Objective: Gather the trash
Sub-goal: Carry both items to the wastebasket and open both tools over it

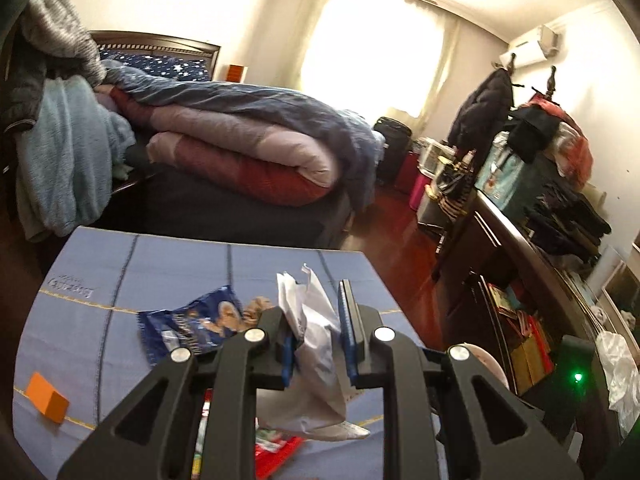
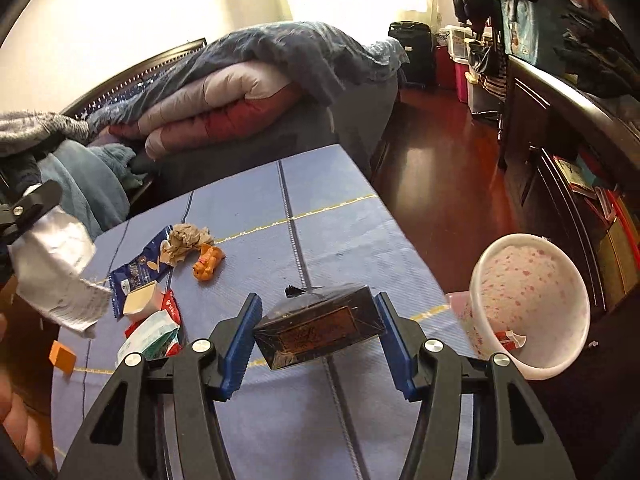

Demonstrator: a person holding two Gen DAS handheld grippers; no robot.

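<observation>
My left gripper [image 1: 318, 344] is shut on a crumpled white paper bag [image 1: 316, 360] and holds it above the blue table [image 1: 160, 264]; it also shows in the right wrist view [image 2: 60, 272] at far left. My right gripper [image 2: 318, 340] is shut on a dark cellophane-wrapped box [image 2: 320, 332] just above the table [image 2: 340, 220]. A white bin with pink speckles [image 2: 532, 300] stands off the table's right edge, tilted toward me, a red-white wrapper inside. On the table lie a blue snack bag [image 2: 136, 268], a crumpled brown paper [image 2: 186, 242] and red and green wrappers [image 2: 156, 332].
An orange toy figure [image 2: 208, 264], a cream block [image 2: 140, 304] and an orange block [image 2: 62, 356] lie on the table. A bed with piled quilts [image 2: 240, 92] stands behind. A dark dresser [image 2: 568, 128] lines the right side, with red wood floor [image 2: 440, 168] between.
</observation>
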